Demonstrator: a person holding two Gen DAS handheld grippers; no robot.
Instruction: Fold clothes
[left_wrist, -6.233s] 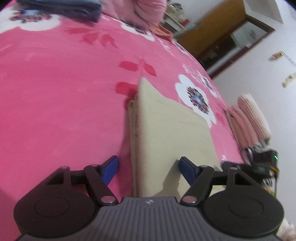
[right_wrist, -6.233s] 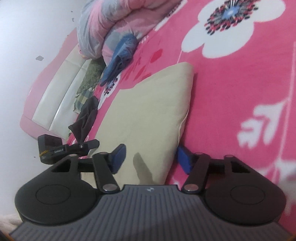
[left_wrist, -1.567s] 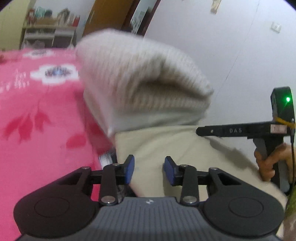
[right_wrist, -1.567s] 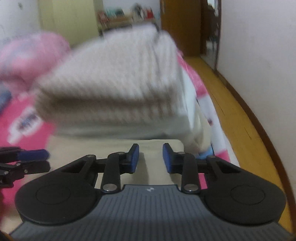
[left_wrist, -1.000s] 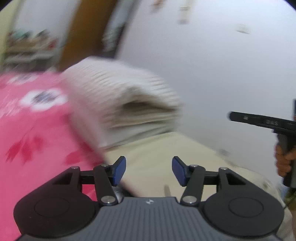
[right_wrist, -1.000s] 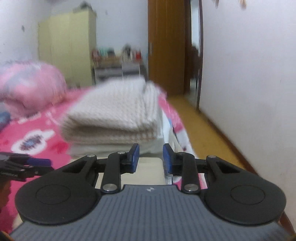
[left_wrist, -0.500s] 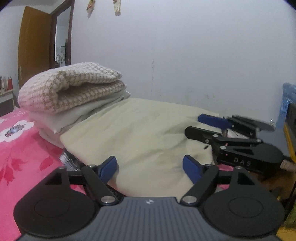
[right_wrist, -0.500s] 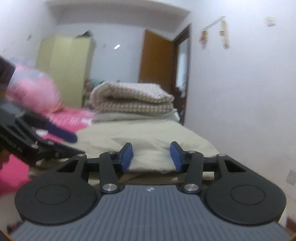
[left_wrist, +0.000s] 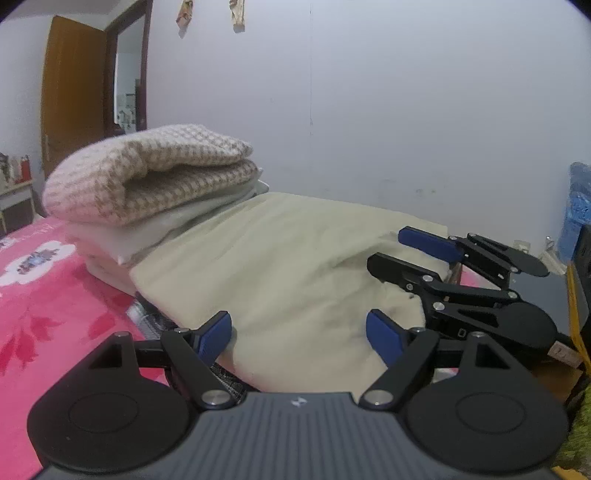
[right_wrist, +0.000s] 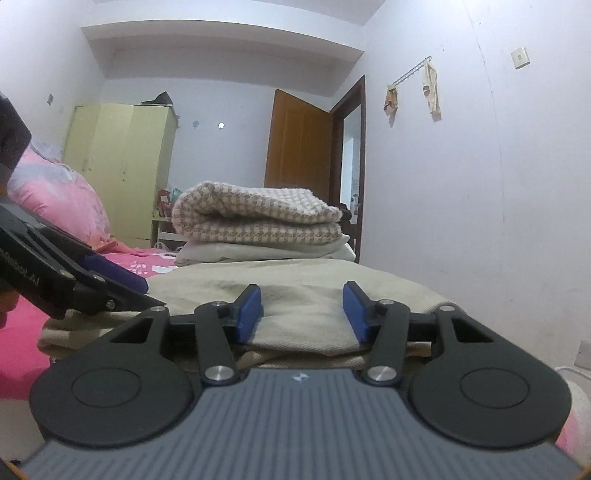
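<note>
Left hand-held gripper (left_wrist: 299, 334) low over beige cloth (left_wrist: 280, 266), jaws wide; right hand-held gripper (right_wrist: 302, 308) level, half-open. Both released cloth since earlier.

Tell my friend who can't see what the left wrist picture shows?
A folded beige garment lies on a pink flowered bedspread, between the open left gripper. Behind sits a brown-and-cream houndstooth folded cloth; the right gripper rests at the garment's right.

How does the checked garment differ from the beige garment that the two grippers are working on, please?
The checked garment has a brown and cream woven pattern; the beige garment is plain. The checked garment sits on top of a pile of folded clothes; the beige garment lies lower, in front of that pile. No gripper is near the checked garment; the left gripper and right gripper stand open at the beige one. Both are folded.
</note>
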